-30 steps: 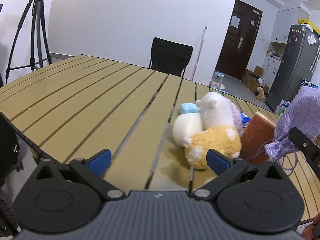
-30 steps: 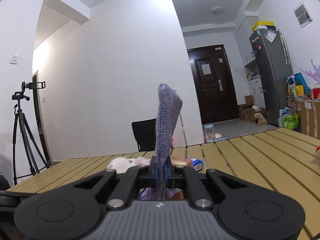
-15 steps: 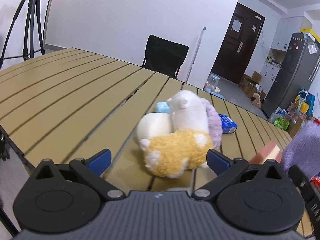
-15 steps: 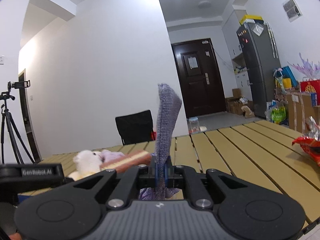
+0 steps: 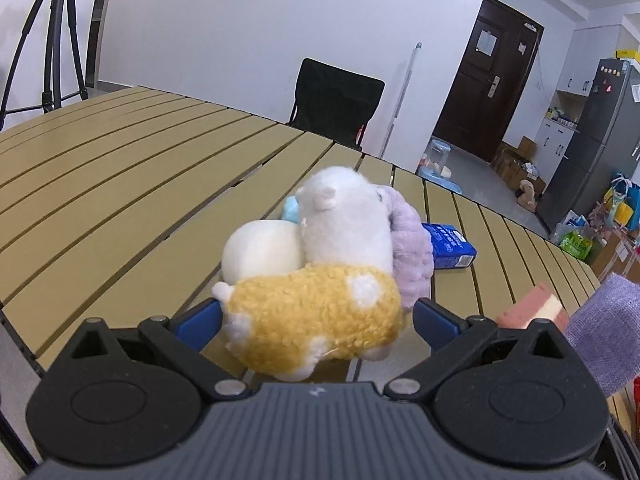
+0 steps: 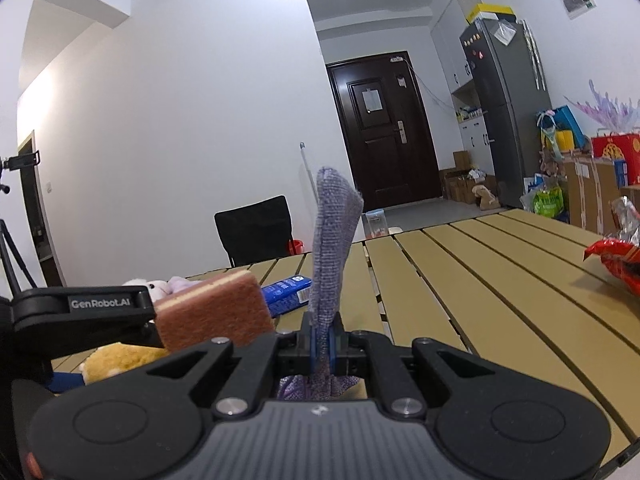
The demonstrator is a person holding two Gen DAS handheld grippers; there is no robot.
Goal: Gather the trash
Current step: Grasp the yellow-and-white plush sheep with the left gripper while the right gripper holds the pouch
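Note:
My left gripper [image 5: 316, 320] is open, its blue fingertips [image 5: 196, 320] standing on either side of a yellow plush toy [image 5: 312, 320] on the slatted table [image 5: 120, 184]. Whether the pads touch the toy I cannot tell. My right gripper [image 6: 322, 340] is shut on a purple mesh pouch [image 6: 334, 240], which stands up from the jaws; the same pouch [image 5: 600, 328] shows at the right edge of the left wrist view. A red snack wrapper [image 6: 616, 256] lies on the table at the far right. A blue carton [image 5: 452, 246] lies behind the plush pile.
A white plush [image 5: 344, 224], a cream plush [image 5: 260, 252] and a lilac plush [image 5: 412, 248] are piled behind the yellow one. A brown-and-yellow sponge [image 6: 212, 308] lies by the left gripper's body [image 6: 80, 312]. A black chair [image 5: 332, 100] stands beyond the table.
My left gripper has moved in on the plush pile, and the yellow toy now sits between its fingers. The right view has swung, bringing the sponge and red wrapper closer; the pouch stays gripped.

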